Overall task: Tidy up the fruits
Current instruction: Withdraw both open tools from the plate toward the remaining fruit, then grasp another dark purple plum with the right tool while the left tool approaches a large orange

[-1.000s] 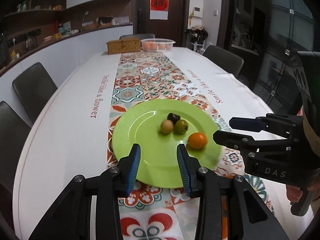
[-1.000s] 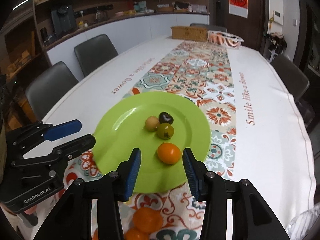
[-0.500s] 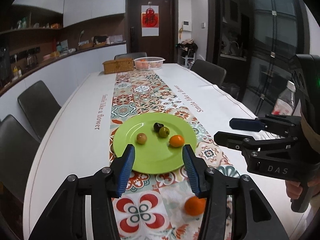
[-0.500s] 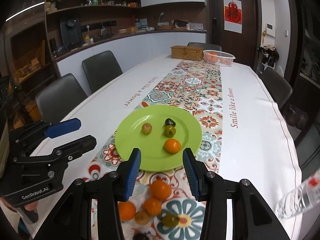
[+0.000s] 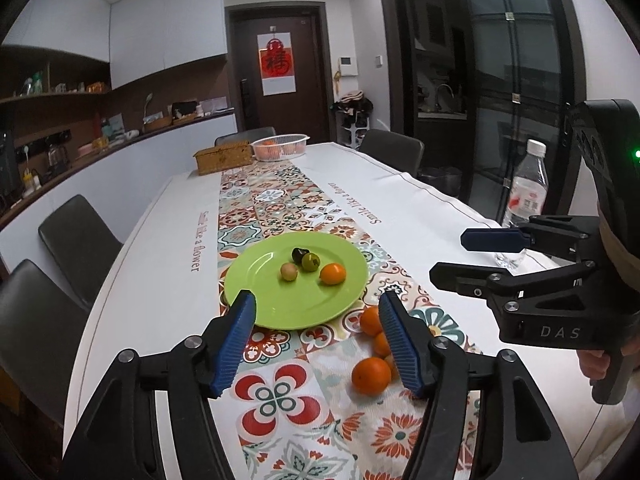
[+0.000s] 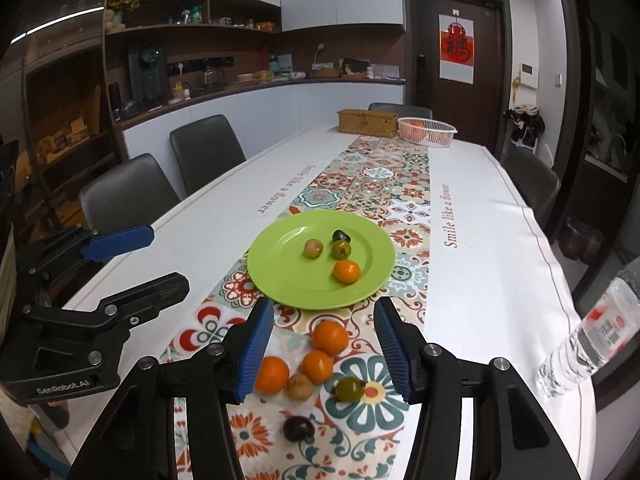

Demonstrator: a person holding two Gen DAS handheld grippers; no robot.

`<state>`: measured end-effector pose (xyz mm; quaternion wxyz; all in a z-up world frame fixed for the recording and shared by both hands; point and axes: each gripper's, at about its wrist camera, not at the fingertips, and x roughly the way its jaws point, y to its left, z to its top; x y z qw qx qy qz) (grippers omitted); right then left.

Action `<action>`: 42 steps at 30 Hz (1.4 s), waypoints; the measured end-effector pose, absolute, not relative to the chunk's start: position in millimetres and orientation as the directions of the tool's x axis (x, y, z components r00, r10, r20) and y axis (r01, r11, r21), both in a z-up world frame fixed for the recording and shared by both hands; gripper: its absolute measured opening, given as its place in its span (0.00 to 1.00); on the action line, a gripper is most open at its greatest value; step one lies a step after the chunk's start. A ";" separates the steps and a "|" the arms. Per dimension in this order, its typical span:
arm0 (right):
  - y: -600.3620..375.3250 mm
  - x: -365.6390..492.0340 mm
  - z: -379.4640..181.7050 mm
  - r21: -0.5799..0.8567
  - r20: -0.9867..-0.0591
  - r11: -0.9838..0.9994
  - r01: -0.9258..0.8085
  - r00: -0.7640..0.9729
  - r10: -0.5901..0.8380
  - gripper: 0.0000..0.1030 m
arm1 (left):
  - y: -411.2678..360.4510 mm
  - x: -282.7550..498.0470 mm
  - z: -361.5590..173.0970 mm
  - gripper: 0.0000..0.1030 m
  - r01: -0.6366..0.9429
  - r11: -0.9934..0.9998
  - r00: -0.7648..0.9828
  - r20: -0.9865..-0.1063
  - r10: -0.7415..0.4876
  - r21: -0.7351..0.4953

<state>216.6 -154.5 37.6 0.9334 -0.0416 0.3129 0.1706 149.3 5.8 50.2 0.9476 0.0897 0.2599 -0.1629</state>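
Observation:
A green plate (image 5: 276,304) (image 6: 288,276) on the patterned runner holds an orange (image 5: 333,273) (image 6: 347,271), a green fruit (image 5: 310,261) (image 6: 341,249), a tan fruit (image 5: 289,271) (image 6: 313,248) and a dark fruit (image 5: 297,254) (image 6: 341,235). Several loose fruits lie in front of it: oranges (image 6: 330,337), a tan one (image 6: 299,386), a green one (image 6: 349,388), a dark one (image 6: 298,428). My left gripper (image 5: 318,338) is open and empty, above the plate's near edge. My right gripper (image 6: 325,350) is open and empty, above the loose fruits.
A water bottle (image 5: 524,196) (image 6: 592,332) stands at the table's right edge. A wicker box (image 6: 368,123) and a white basket of fruit (image 6: 427,131) sit at the far end. Dark chairs (image 6: 128,196) line both sides.
Both grippers have pulled back and up from the plate and opened wider. The loose fruits and the bottle have come into view.

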 end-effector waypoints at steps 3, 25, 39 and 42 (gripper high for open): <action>-153.3 207.8 33.1 0.025 -0.600 0.937 -0.347 0.745 0.292 0.52 | 3.7 141.3 47.2 0.63 0.376 0.921 0.814 -0.512 -0.275 0.103; -134.8 193.0 -31.7 0.033 -0.762 0.933 -0.357 0.595 0.255 0.51 | -0.8 148.9 -6.7 0.64 0.579 0.805 0.692 -0.600 -0.401 0.129; -132.7 203.3 -67.5 0.063 -0.824 0.933 -0.355 0.509 0.249 0.50 | -17.4 168.9 -44.4 0.62 0.686 0.713 0.591 -0.685 -0.426 0.148; -133.0 204.4 -74.1 0.066 -0.833 0.931 -0.359 0.495 0.249 0.47 | -21.4 173.2 -50.5 0.60 0.704 0.695 0.571 -0.701 -0.428 0.149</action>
